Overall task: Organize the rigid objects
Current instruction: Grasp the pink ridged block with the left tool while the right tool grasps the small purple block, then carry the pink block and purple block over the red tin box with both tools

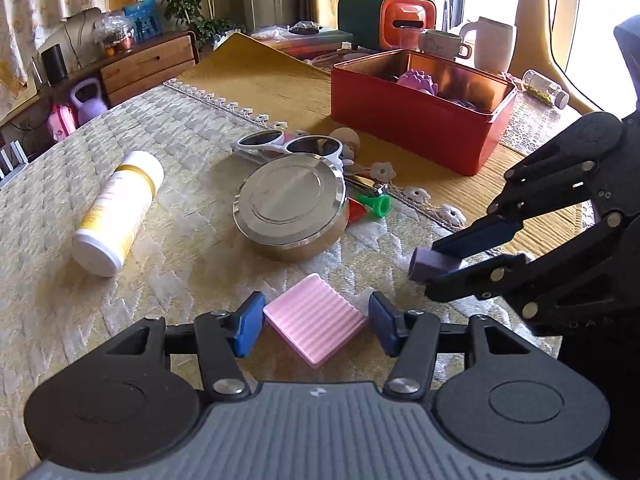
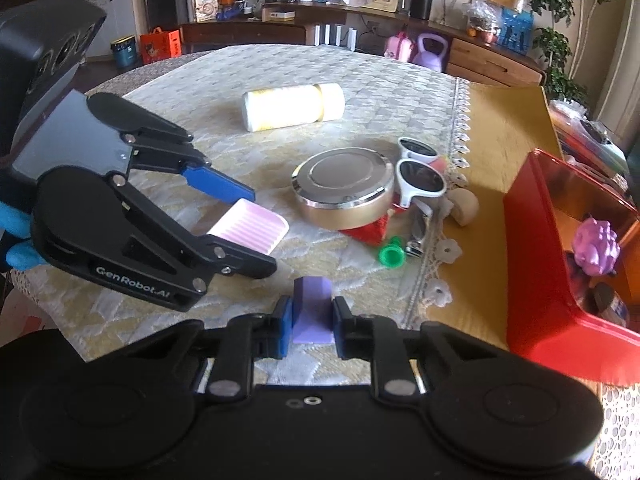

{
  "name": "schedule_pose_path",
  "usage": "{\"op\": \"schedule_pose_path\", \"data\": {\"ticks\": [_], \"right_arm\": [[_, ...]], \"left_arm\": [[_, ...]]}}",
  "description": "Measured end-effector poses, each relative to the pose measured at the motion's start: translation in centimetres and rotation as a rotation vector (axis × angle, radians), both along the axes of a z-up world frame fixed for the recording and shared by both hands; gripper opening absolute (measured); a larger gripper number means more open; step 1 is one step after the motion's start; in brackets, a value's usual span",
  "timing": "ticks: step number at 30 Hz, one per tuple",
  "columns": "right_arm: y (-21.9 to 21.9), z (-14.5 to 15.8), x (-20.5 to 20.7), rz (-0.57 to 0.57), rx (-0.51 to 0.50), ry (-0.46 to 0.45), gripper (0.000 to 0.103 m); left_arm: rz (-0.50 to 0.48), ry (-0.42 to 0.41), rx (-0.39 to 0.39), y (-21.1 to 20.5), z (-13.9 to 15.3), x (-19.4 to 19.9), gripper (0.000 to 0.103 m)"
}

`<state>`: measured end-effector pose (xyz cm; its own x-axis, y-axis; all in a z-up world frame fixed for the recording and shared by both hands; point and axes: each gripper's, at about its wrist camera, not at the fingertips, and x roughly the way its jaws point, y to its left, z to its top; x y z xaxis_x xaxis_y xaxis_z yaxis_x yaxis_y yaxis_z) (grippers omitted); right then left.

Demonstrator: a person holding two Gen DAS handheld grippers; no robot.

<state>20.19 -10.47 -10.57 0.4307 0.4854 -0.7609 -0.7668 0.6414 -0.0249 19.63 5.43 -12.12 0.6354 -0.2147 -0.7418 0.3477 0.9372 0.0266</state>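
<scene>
Pick-up step, both sides. The left hand-held gripper (image 1: 316, 326) has its pads clamped on the pink ribbed tile (image 1: 316, 322), near the round gold tin (image 1: 290, 210). The right hand-held gripper (image 2: 310, 326) pinches a purple block (image 2: 311, 308). Next, I judge: lift both into the red box (image 1: 416, 120) beyond the tin.

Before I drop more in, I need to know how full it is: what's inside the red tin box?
Inside the red tin box sit a purple knobbly toy and some dark items too shadowed to name. Its walls hide the remaining floor.
</scene>
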Motion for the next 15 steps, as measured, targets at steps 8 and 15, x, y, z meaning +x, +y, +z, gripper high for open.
{"op": "schedule_pose_path", "data": {"ticks": [8,15], "right_arm": [[-2.1,1.4,-0.4,-0.046,0.029,-0.007,0.019],[-4.0,3.6,-0.7,-0.087,0.066,-0.033,0.019]], "left_arm": [[0.024,-0.005,-0.017,-1.2,1.8,-0.7,0.056],[0.033,-0.027,-0.031,-3.1,4.3,-0.9,0.056]]}}
